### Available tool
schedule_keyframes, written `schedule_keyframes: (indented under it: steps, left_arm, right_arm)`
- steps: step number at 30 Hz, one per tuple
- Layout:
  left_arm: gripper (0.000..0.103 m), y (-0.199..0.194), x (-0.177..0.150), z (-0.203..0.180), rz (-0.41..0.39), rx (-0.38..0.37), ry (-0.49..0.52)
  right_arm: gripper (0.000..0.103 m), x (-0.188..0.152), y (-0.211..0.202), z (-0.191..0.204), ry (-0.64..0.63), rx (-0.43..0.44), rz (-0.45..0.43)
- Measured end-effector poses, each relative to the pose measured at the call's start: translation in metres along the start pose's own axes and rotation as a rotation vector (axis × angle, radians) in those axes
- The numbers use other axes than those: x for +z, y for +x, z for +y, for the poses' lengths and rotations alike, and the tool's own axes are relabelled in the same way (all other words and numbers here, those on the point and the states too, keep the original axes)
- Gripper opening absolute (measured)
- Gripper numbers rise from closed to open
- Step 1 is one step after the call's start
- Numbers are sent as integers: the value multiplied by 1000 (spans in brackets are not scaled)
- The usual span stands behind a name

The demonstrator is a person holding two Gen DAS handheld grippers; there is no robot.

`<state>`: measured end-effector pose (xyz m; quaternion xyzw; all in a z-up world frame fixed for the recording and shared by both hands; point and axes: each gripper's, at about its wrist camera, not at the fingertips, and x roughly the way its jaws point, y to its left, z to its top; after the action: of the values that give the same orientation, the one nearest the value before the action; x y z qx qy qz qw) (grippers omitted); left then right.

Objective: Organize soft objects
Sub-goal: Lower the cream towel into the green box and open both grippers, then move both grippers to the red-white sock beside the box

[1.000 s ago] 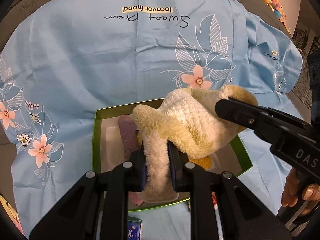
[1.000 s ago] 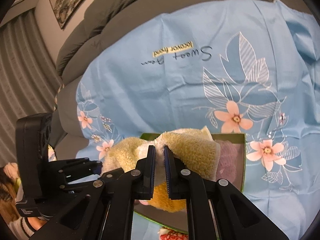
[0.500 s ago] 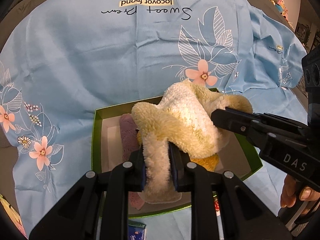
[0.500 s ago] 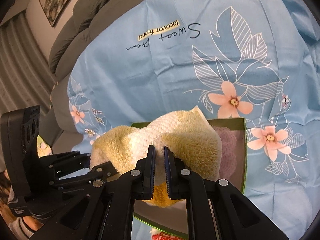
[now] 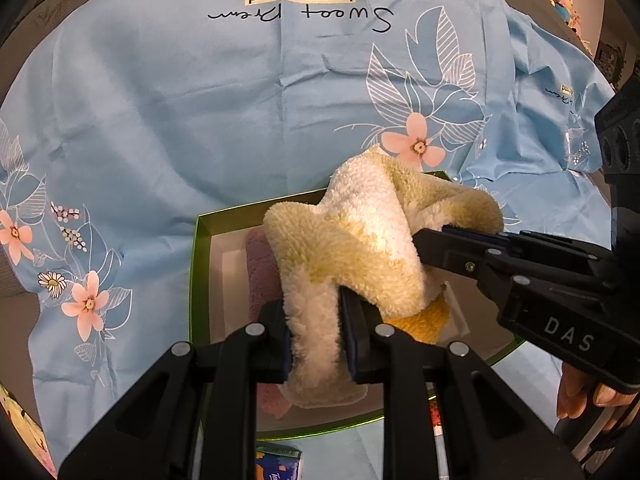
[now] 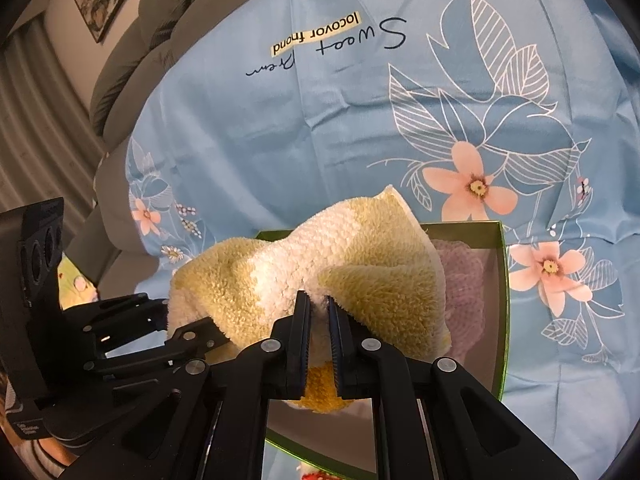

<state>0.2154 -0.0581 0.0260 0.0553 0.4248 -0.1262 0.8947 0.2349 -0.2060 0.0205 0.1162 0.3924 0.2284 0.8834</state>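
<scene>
Over the green box (image 5: 197, 280) on the blue sheet (image 5: 160, 120), my left gripper (image 5: 314, 334), jaws just easing apart, pinches the yellow towel (image 5: 352, 248). Right view: my right gripper (image 6: 319, 336) is clamped on that towel's edge above the purple cloth (image 6: 464, 280).

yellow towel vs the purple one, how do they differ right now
The yellow towel is fluffy cream-yellow, and bunched up; the purple towel is pale lilac and lies flat. The yellow towel is held above the green box by the left gripper and right gripper; the purple towel rests inside it, ungripped. Both are soft, plush cloths.
</scene>
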Motion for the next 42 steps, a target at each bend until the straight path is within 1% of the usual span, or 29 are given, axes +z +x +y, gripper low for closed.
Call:
schedule_keyframes:
  steps: [2,6,9,10,11,13,14,18,20,22,26,28,29,33,39,42]
  left_arm:
    - [23,0,0,1,2,2,-7]
    - [38,0,-1,4,7,8,-17]
    - [42,-2,-2,5,5,13,-20]
    - [43,-3,-2,5,5,15,-21]
    - [46,-3,-3,5,5,16,-21]
    - [51,-5,-4,5,5,19,-24]
    - [56,-6,-5,5,6,21,-26]
    - [70,-11,-8,6,10,19,-29]
    - [72,-13,-9,6,10,19,-31]
    - [73,-17,-10,7,10,21,-37]
    - [75,-26,-14,10,6,15,-55]
    - [79,-32,-16,10,4,11,-58]
    - [83,-36,-18,10,-1,11,-61]
    - [83,-52,-26,11,-17,7,-72]
    - [86,-71,-43,9,-22,5,-85]
    - [86,-78,-54,7,-13,6,-90]
  right_arm:
    - [11,0,3,0,9,-1,12]
    - [11,0,7,0,13,-19,37]
    - [20,-1,6,-1,17,-35,46]
    - [26,-1,6,-1,19,-39,46]
    - [29,-1,5,-2,21,-46,45]
    - [40,-2,3,-3,24,-58,43]
    - [44,-3,1,-3,27,-66,42]
    - [47,-5,-10,-3,18,-97,29]
    - [53,-6,-17,-3,9,-112,21]
    - [56,-7,-23,-1,1,-137,13]
    - [56,-9,-38,1,-3,-150,-15]
    - [56,-11,-46,2,1,-154,-34]
    - [56,-12,-52,2,4,-154,-48]
    - [56,-19,-75,1,23,-141,-86]
    - [57,-41,-101,-1,42,-138,-107]
    - [61,-56,-114,-2,41,-127,-112]
